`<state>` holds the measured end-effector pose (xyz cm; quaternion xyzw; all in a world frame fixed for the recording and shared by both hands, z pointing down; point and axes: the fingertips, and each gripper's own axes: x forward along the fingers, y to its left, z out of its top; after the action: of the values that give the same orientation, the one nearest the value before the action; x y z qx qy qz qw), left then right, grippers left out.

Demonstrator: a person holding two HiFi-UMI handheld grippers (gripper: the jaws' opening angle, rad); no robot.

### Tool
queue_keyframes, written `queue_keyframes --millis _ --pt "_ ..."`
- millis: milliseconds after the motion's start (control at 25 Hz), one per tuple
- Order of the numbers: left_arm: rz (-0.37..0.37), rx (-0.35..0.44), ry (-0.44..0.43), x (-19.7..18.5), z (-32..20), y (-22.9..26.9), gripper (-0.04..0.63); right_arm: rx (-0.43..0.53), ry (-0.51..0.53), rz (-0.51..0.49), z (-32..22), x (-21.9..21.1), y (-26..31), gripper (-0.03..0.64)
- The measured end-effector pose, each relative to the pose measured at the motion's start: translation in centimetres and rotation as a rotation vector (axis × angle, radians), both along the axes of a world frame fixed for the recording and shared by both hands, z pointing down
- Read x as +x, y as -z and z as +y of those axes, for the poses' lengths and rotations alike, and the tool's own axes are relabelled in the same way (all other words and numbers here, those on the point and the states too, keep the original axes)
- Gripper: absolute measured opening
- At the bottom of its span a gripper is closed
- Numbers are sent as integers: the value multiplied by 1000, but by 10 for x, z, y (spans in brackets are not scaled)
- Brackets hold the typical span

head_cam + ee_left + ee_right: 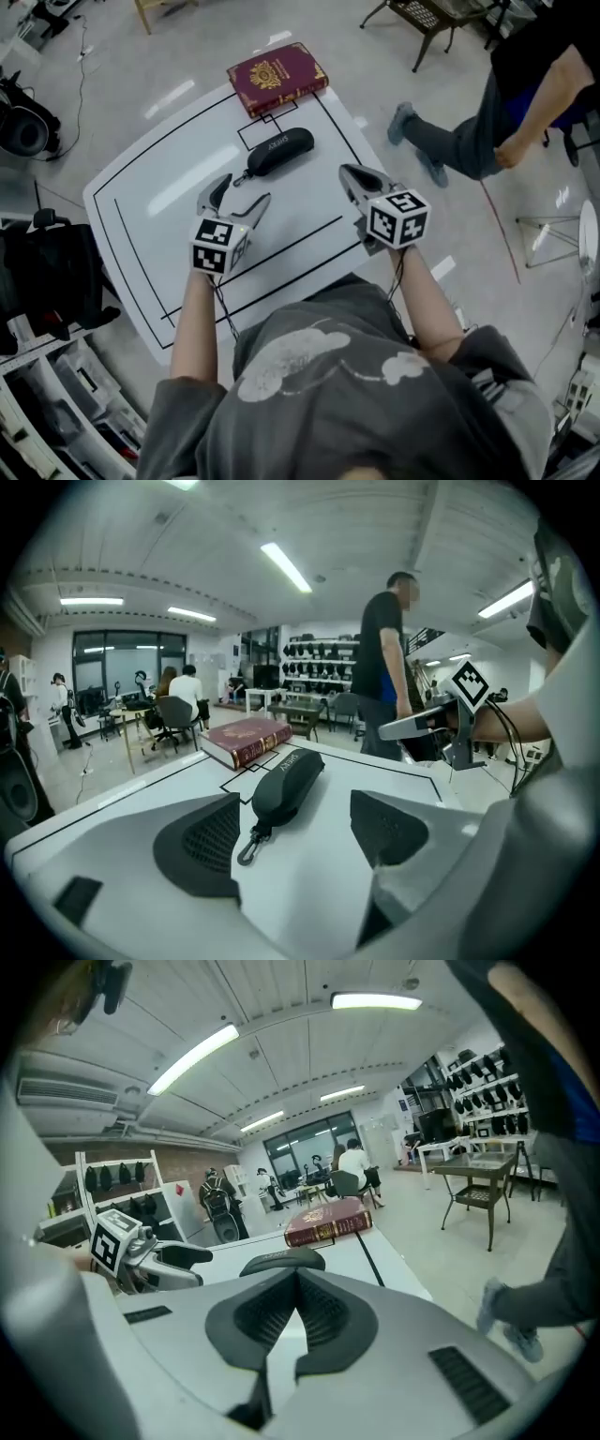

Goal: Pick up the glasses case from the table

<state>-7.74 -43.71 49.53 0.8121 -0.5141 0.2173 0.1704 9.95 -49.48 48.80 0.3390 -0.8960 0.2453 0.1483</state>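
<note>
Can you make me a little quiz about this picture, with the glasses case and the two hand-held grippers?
1. True or false: the glasses case lies on top of the red book.
2. Which hand-held gripper has its jaws apart? A. left B. right C. both
3. Fill in: the glasses case is coloured ____.
Key:
1. False. It lies on the table, next to the book.
2. A. The left hand-held gripper is open and the right hand-held gripper is shut.
3. Black.
</note>
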Motion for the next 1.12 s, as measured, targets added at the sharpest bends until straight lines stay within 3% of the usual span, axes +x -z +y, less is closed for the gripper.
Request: queue_keyframes --millis 160,280,760,920,1120 --pt "-97 -54 10 5 -35 -15 392 -27 58 -13 -35 1 -12 0" --pt "-127 -100 2 14 -56 -24 408 -45 106 -13 -53 -2 -20 0" --pt "-358 -242 -104 43 -102 -75 422 -111 192 -17 -88 12 -48 0" --pt "-394 -278 -123 45 -111 -82 422 -129 200 -12 -95 23 -54 0" --pt "-398 -388 -169 47 -113 -94 420 -142 219 -14 -103 24 -61 0"
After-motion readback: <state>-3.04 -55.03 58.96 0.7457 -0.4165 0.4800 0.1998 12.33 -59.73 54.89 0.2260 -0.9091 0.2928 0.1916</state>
